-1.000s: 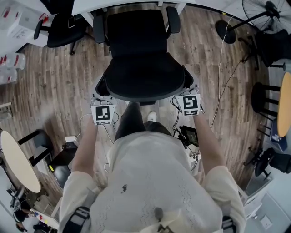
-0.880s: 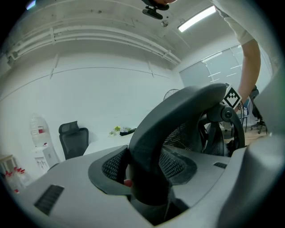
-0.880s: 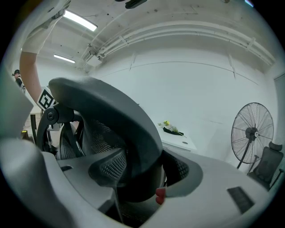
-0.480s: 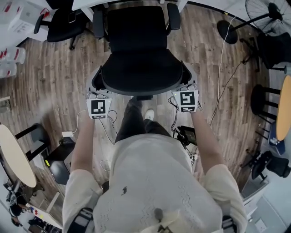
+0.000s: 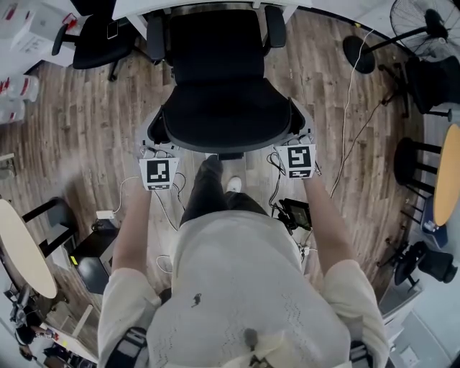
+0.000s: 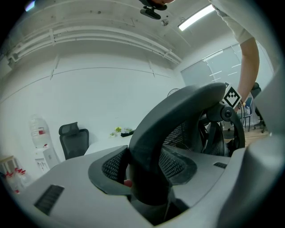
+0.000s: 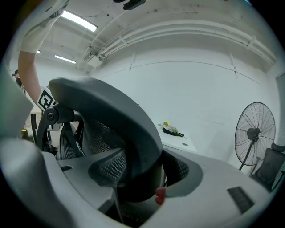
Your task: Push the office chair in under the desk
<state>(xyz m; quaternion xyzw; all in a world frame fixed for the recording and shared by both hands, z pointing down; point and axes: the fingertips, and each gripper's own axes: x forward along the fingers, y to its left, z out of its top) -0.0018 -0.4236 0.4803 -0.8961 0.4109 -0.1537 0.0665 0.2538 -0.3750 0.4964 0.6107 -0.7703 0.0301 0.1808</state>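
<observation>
Overhead, we find the office chair (image 5: 219, 108) facing the white worktop (image 5: 136, 6), seat front at its edge, with the left tool (image 5: 154, 149) and right tool (image 5: 298, 141) at the backrest corners. Left gripper view: we record the left tool clamped on the backrest rim (image 6: 178, 116). Right gripper view: the right tool is likewise clamped on it.

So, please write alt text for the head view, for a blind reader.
From above, a person stands behind a black office chair, the left hand-held gripper and right hand-held gripper clamped on the two sides of its backrest rim. The chair faces a white desk at the top edge.
</observation>
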